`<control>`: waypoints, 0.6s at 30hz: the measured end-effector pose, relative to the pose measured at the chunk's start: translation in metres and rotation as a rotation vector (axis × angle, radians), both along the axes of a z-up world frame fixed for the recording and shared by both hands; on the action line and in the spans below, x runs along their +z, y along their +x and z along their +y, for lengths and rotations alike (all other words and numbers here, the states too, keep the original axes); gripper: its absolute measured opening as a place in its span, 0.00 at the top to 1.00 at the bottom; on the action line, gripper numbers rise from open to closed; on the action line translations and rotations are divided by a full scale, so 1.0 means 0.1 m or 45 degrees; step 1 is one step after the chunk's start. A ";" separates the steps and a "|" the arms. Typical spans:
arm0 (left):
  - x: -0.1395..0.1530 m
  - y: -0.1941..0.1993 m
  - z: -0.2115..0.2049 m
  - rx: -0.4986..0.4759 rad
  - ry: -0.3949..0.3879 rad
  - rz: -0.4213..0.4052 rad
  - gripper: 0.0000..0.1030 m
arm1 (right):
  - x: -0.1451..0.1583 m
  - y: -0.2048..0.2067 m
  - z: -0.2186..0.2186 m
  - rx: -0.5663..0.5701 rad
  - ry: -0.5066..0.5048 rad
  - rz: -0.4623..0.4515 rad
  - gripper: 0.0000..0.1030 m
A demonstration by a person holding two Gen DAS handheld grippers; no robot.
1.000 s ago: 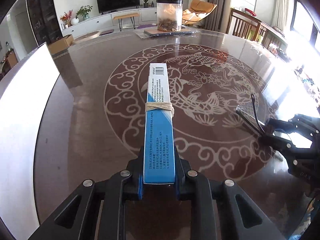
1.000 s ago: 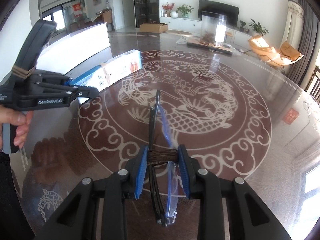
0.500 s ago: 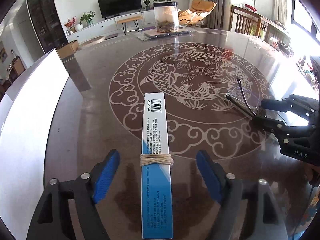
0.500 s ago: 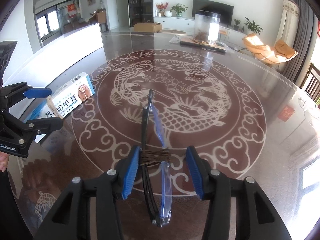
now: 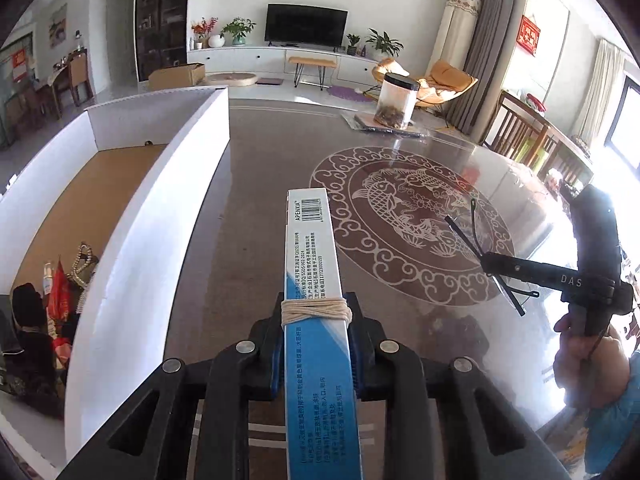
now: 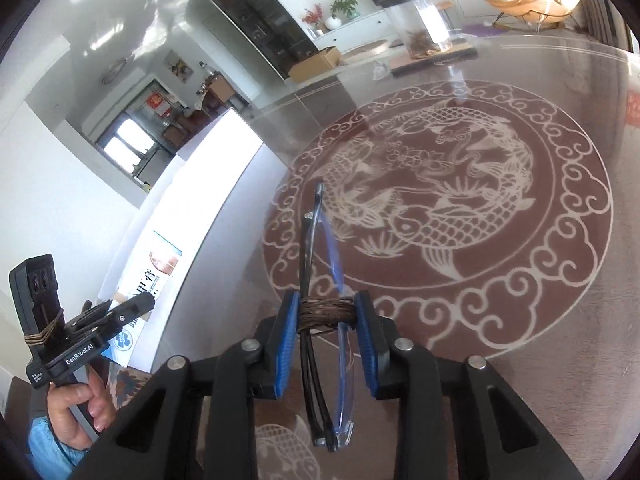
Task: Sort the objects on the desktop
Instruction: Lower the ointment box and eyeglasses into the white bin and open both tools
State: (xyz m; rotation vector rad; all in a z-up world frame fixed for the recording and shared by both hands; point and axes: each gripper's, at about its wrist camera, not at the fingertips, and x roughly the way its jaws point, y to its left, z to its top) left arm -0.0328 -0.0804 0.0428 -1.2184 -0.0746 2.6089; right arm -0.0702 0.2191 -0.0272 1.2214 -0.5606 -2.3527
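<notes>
Glass-topped desk [image 5: 248,184], living room behind. White bin [image 5: 132,208] at its left edge is already holding small items. Blue box [image 5: 314,280] is being pinched by left gripper [image 5: 314,344] beside the bin; folded glasses [image 6: 324,320] are being pinched by right gripper [image 6: 326,340]. Both are being carried above the desk, not yet binned.

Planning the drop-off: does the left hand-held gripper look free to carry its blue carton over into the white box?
Probably yes: the left hand-held gripper grips the blue carton, and the white box beside it is open-topped, nothing between.

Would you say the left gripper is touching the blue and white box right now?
Touching: in the left wrist view the left gripper pads press both sides of the box.
</notes>
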 end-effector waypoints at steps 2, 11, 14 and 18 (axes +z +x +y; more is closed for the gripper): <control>0.22 -0.01 -0.33 0.065 0.014 0.024 0.76 | 0.29 -0.11 -0.30 0.074 -0.024 0.056 0.71; 0.27 -0.25 -1.92 0.498 -0.090 -0.071 0.76 | 1.25 -0.62 -2.55 0.513 0.005 0.278 0.71; 0.04 -0.28 -2.16 0.562 -0.116 -0.148 0.76 | 1.14 -0.75 -3.30 0.633 0.063 0.253 0.71; -0.19 -0.33 -2.28 0.632 -0.138 -0.226 0.72 | 0.79 -0.95 -4.02 0.739 0.233 0.186 0.65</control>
